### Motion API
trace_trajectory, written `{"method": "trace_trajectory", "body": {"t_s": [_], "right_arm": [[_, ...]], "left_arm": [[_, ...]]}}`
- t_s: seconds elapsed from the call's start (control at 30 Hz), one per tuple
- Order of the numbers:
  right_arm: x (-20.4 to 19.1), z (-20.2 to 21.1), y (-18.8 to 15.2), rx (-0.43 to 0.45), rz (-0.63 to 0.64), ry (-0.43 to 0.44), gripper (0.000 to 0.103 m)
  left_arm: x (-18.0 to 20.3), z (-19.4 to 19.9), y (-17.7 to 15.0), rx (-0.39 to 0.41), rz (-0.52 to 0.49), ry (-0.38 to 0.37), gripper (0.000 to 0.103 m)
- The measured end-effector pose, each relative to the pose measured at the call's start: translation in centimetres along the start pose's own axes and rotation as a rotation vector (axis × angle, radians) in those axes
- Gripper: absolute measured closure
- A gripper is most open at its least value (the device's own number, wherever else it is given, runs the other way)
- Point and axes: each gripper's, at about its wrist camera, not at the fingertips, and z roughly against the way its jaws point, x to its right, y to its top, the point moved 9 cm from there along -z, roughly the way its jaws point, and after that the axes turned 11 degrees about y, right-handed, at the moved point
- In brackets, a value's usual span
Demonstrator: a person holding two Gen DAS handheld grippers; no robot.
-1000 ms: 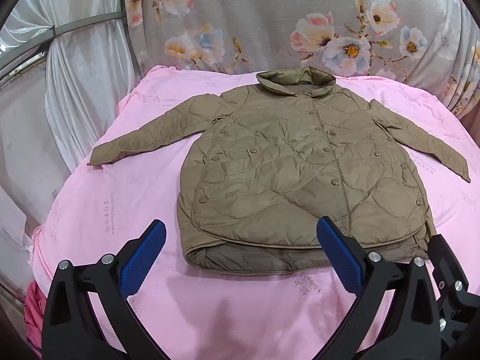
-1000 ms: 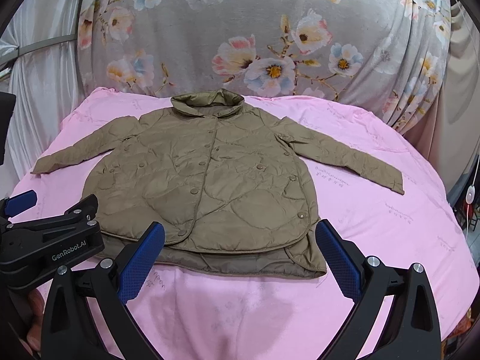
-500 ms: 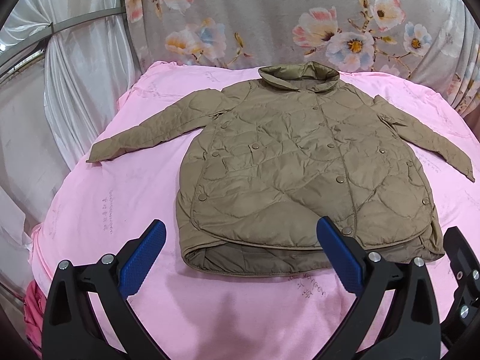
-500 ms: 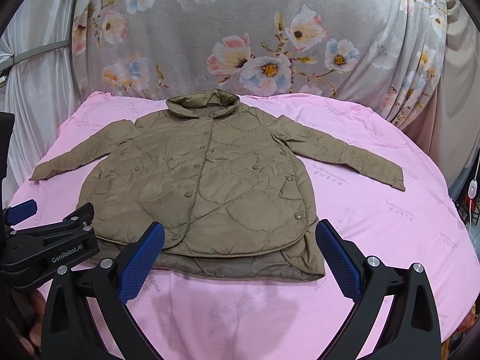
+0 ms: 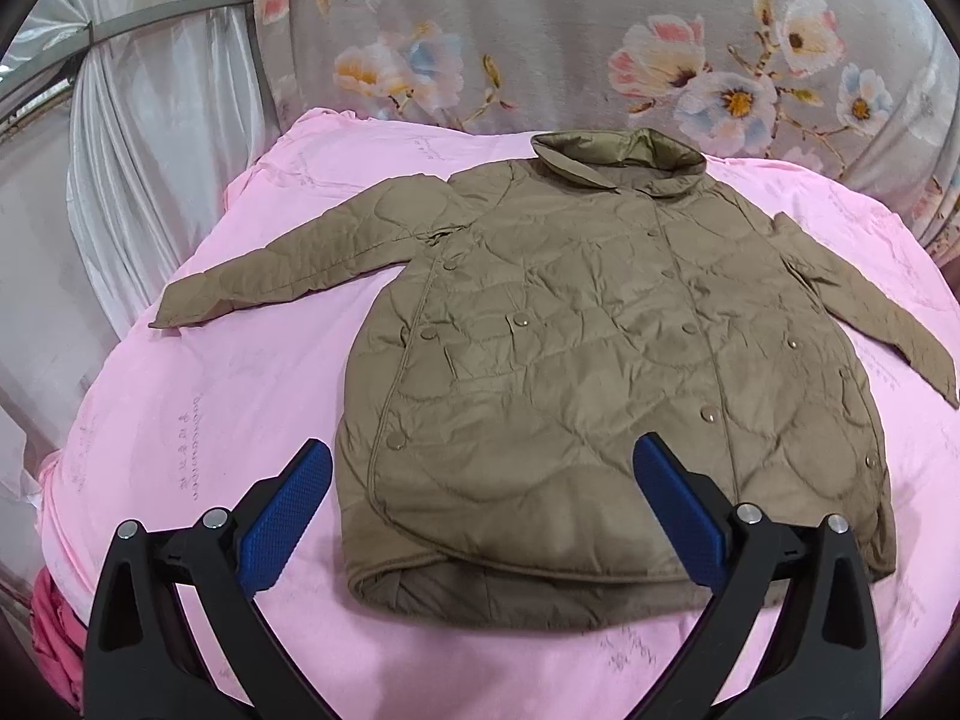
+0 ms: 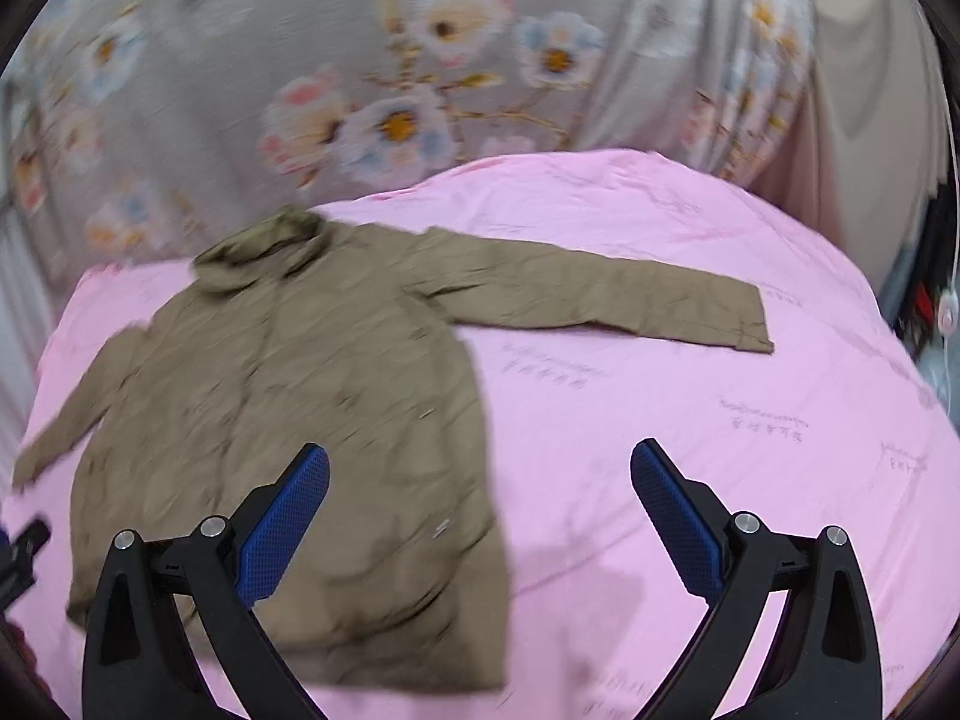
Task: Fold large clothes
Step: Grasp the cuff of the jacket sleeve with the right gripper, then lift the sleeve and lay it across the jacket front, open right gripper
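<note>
An olive quilted jacket lies flat and buttoned on the pink bedsheet, collar at the far side and both sleeves spread out. My left gripper hovers open over the jacket's near hem, holding nothing. In the right wrist view, which is blurred, the jacket fills the left half and its right sleeve stretches to the right. My right gripper is open over the jacket's right edge and the bare sheet, with nothing between its fingers.
A grey floral curtain hangs behind the bed, with white drapes at the left. Dark objects and a white cord stand off the bed's right side. A red-pink cloth hangs at the near left corner.
The right gripper has swung quickly to the right, so the jacket's right sleeve now sits near the middle of its view. The left gripper moved slightly forward over the hem. Both stayed open.
</note>
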Motion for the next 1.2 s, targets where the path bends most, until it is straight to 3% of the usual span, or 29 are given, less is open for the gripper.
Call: {"method": "trace_trajectory", "body": {"t_s": [0.17,0.33,0.5,0.63,0.73,0.8,0.83,0.87,0.93,1.07,1.2], "right_arm": [[10.5,-3.7,3.8,0.053,-0.298,-0.011,0.005],[20.4,-7.1,5.0,0.121,-0.557,-0.055,0.005],[26.0,-10.4,5.1,0.118,-0.680,-0.101,0.005],[28.3,-12.4,5.2,0.142,-0.735,-0.112,0.009],[29.1,-14.1,4.9,0.125,-0.779,-0.104,0.021],[29.1,-14.6,5.4,0.134,-0.761,-0.143,0.031],[29.1,-14.9,5.7,0.126,-0.746,-0.154,0.049],[29.0,-15.4,6.1,0.111,-0.730,-0.157,0.078],[28.7,-15.7,7.1,0.115,-0.717,-0.159,0.095],[24.3,-13.9,12.8,0.228,-0.589,-0.107,0.097],[12.7,-10.8,20.5,0.330,-0.338,0.045,0.098]], "left_arm": [[-0.4,-2.5,1.2,-0.024,0.038,-0.019,0.005],[-1.1,-4.6,2.1,-0.026,0.071,0.001,0.005],[-1.7,-6.5,2.8,-0.034,0.092,0.036,0.005],[-2.3,-7.9,3.3,-0.041,0.101,0.059,0.005],[-2.7,-9.0,3.7,-0.055,0.119,0.066,0.005],[-3.0,-9.6,3.7,-0.060,0.125,0.074,0.005],[-3.0,-9.9,3.8,-0.064,0.125,0.075,0.005],[-3.0,-10.2,3.8,-0.067,0.124,0.077,0.005],[-3.2,-10.8,4.1,-0.071,0.125,0.079,0.005],[-4.0,-11.6,4.5,-0.070,0.137,0.090,0.005],[-4.7,-12.3,4.7,-0.080,0.161,0.087,0.005]]}}
